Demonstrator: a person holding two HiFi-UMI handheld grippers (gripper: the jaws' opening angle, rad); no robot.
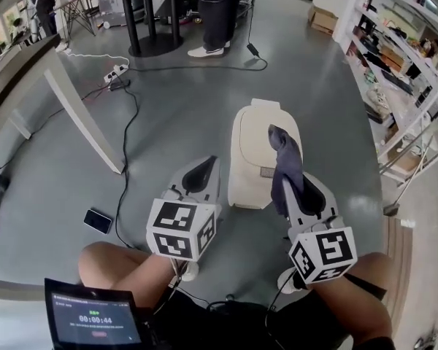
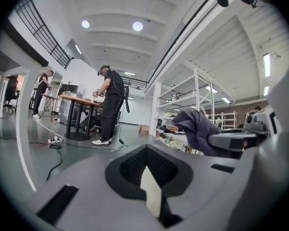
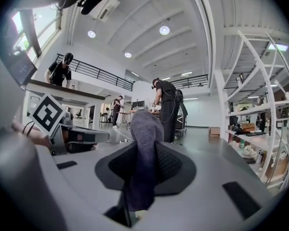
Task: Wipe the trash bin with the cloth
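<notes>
head view: my left gripper (image 1: 202, 168) and right gripper (image 1: 301, 181) are held side by side above the grey floor (image 1: 168, 122), each with its marker cube nearest me. the trash bin (image 1: 252, 152), cream-white with its lid closed, stands upright on the floor just beyond and partly under the right gripper. the cloth (image 1: 285, 159), a dark grey-purple fold, sticks up past the right fingertips and overlaps the bin's lid in this view; whether it touches the lid i cannot tell. only this view shows the phone (image 1: 98, 221) lying on the floor to my left, the cable (image 1: 128, 144) running across the floor beside it, and the screen (image 1: 91, 318) by my knee. left gripper view: my left fingers are drawn together at the tips with nothing between them, and a thin cream sliver of the bin shows through the slit lower down. here the cloth and the right gripper appear at the right edge. right gripper view: my right fingers are clamped on the cloth, which fills the gap between the black pads and stands above them. only the two gripper views show the ceiling lights (image 3: 164, 30) and the upper shelving (image 3: 267, 109).
</notes>
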